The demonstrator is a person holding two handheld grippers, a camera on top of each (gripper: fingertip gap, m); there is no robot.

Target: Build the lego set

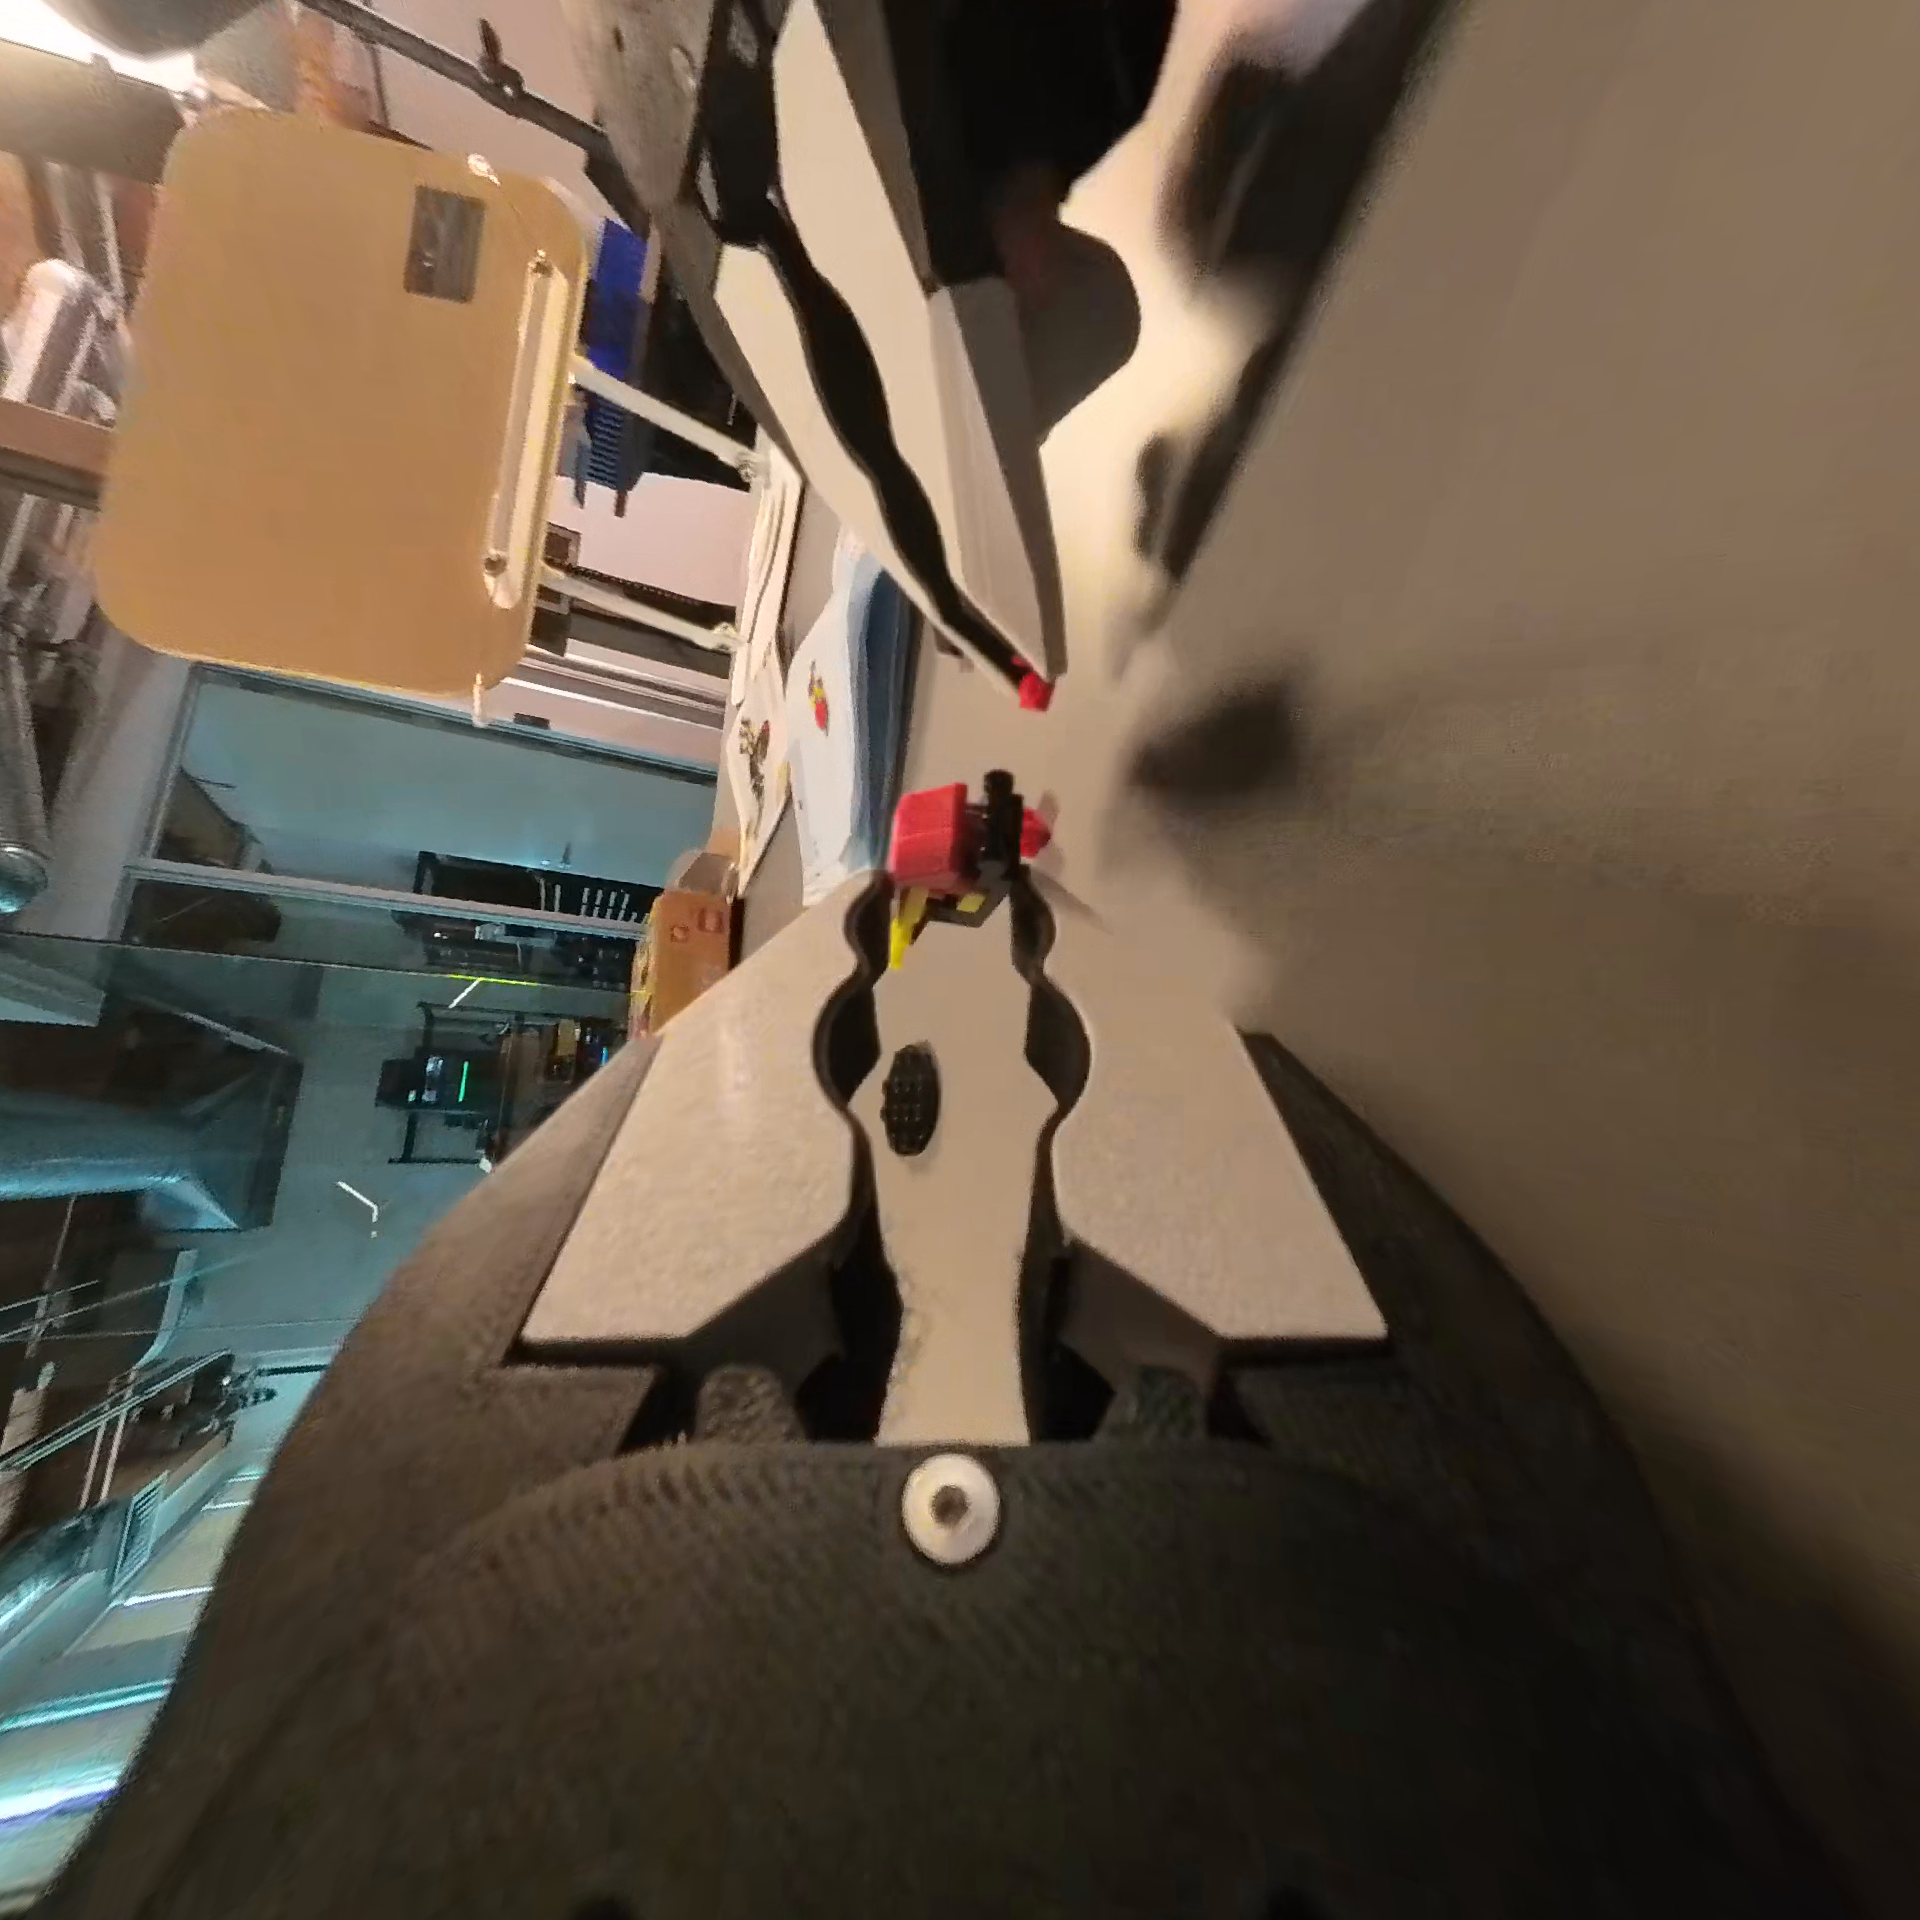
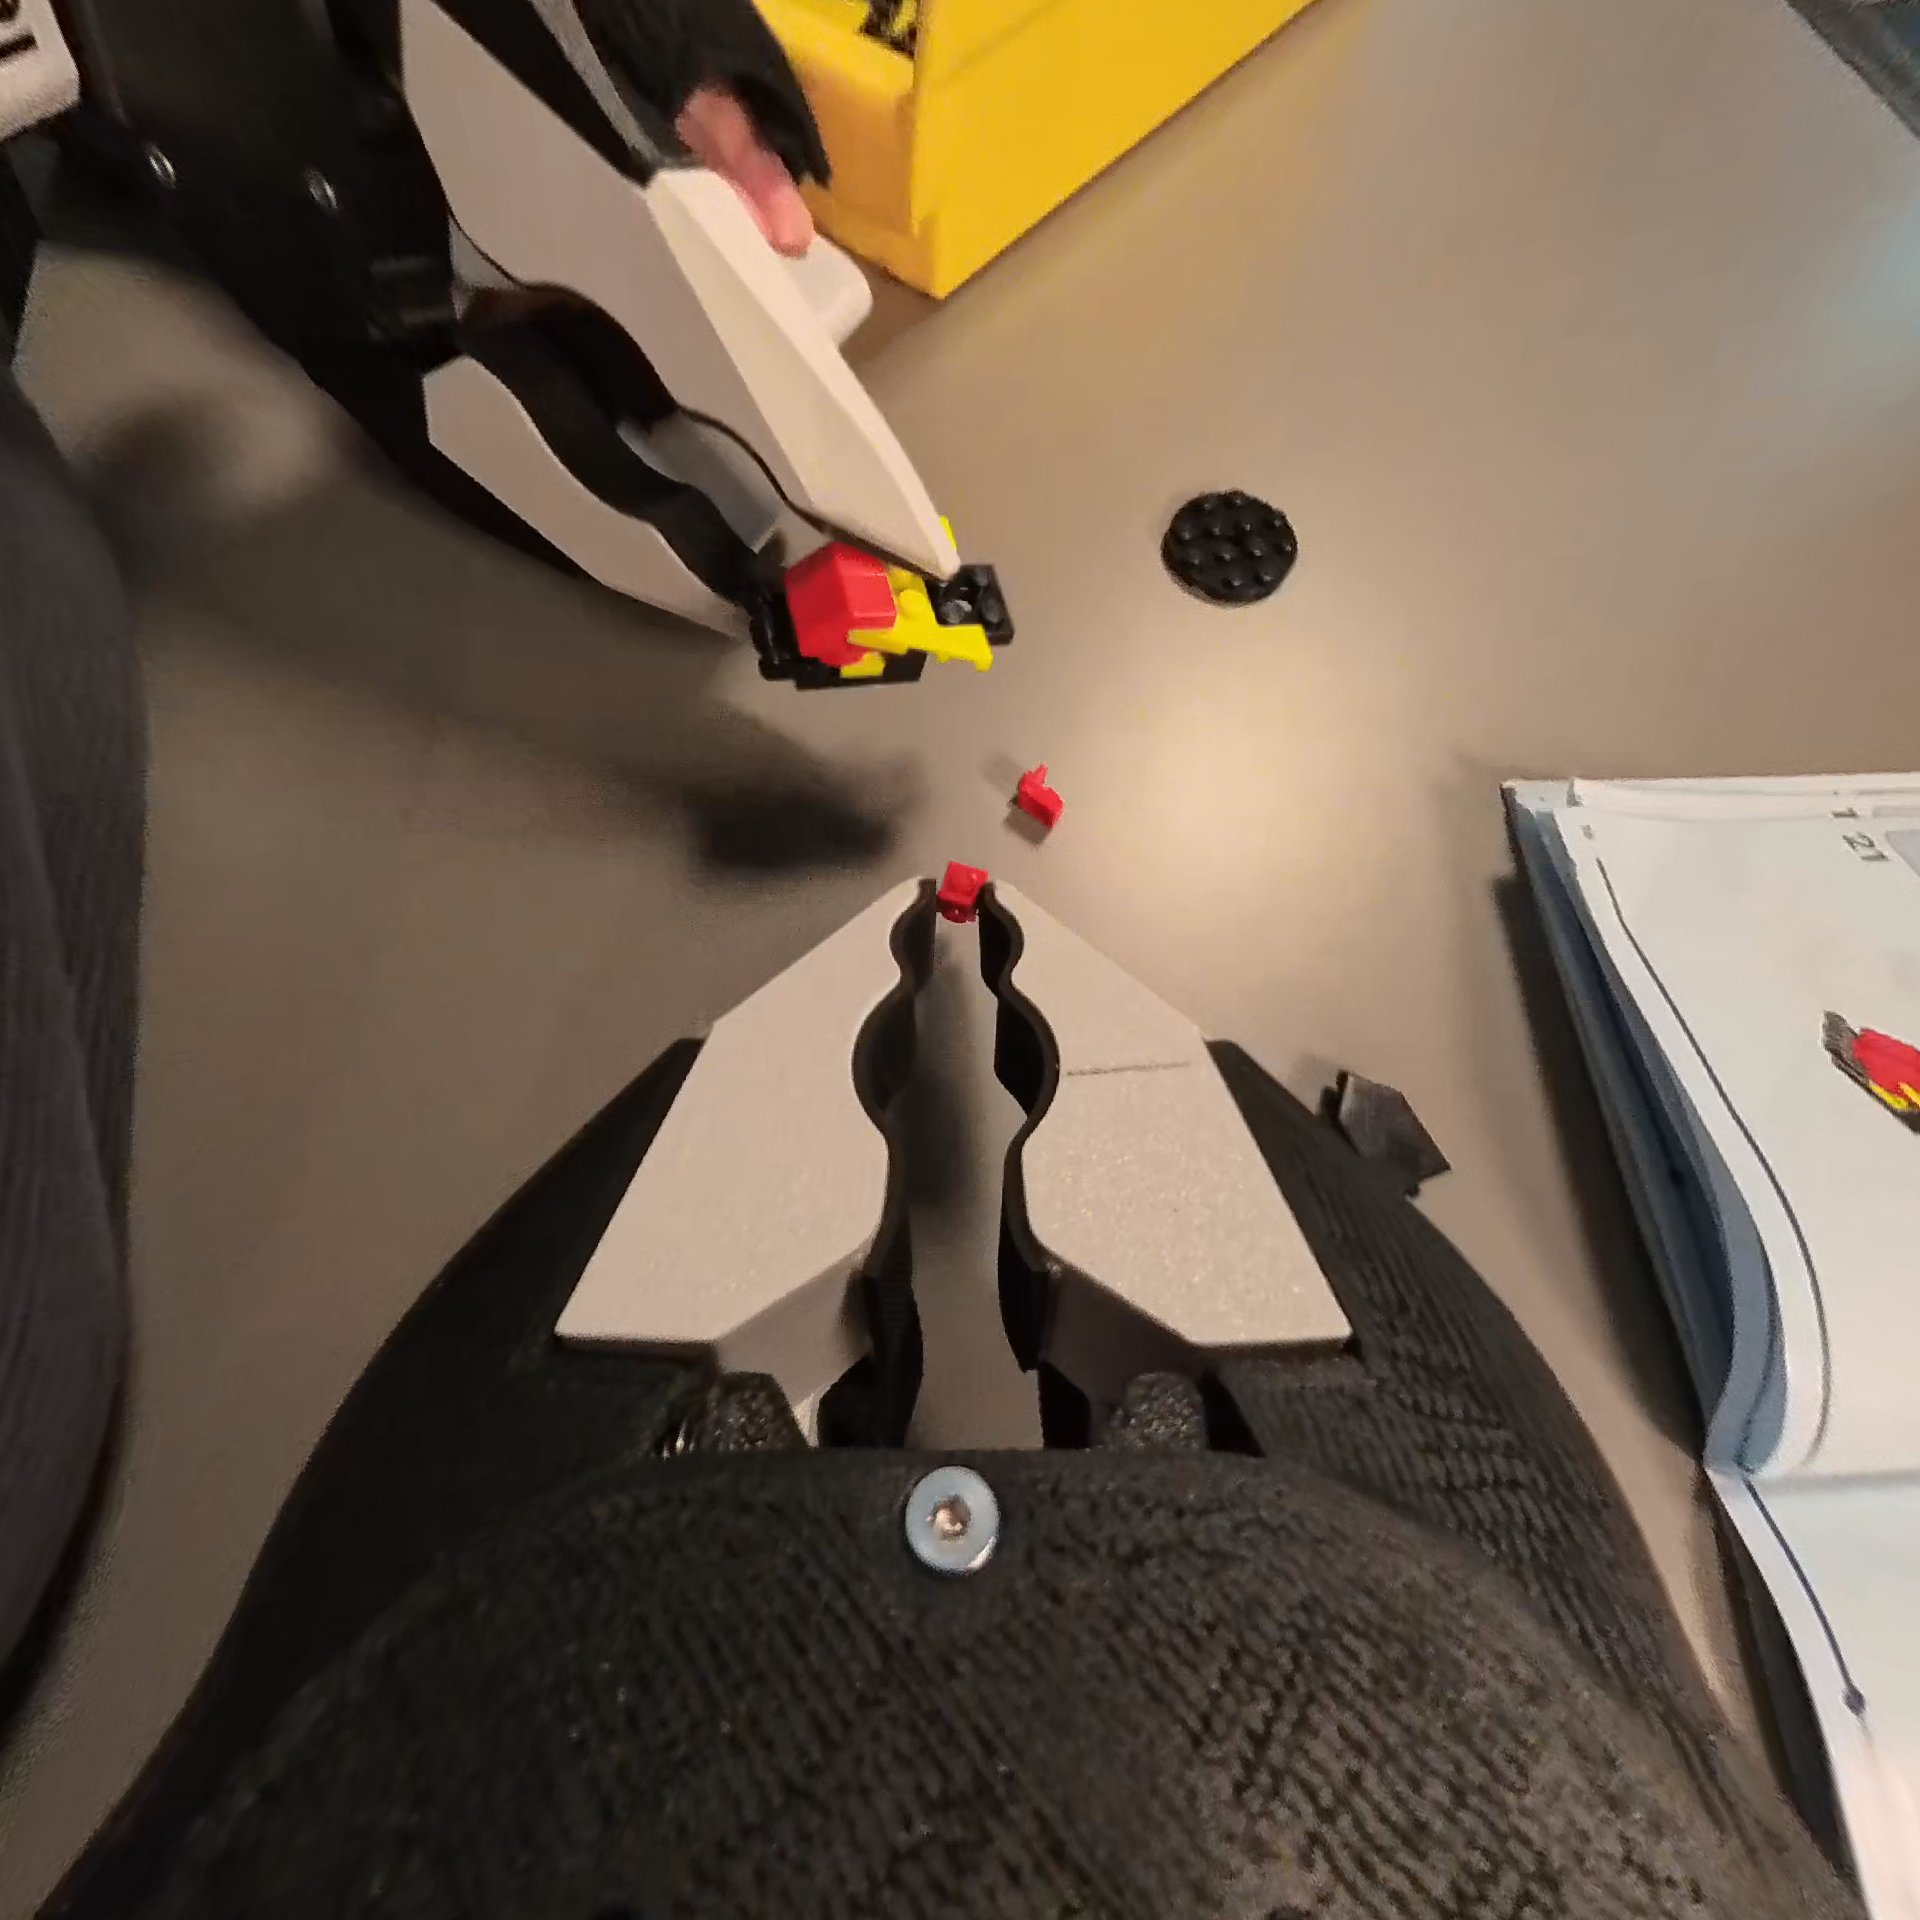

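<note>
You can see small printed digits on the open white instruction booklet (image 2: 1766, 1039) at the worktop's right edge, a dark label on the tan rounded case (image 1: 312, 405) is too blurred to read, and nothing else is legible.

Glossy moulded plastic on the small red brick (image 2: 960, 891); matt, grainy grey plastic on the fingers (image 2: 1153, 1174) pinching it. Smooth, matt tabletop (image 2: 1455, 364). Studded black round plate (image 2: 1229, 545) at one o'clock, satin plastic. Shiny paper on the instruction booklet (image 2: 1745, 1091).
</note>
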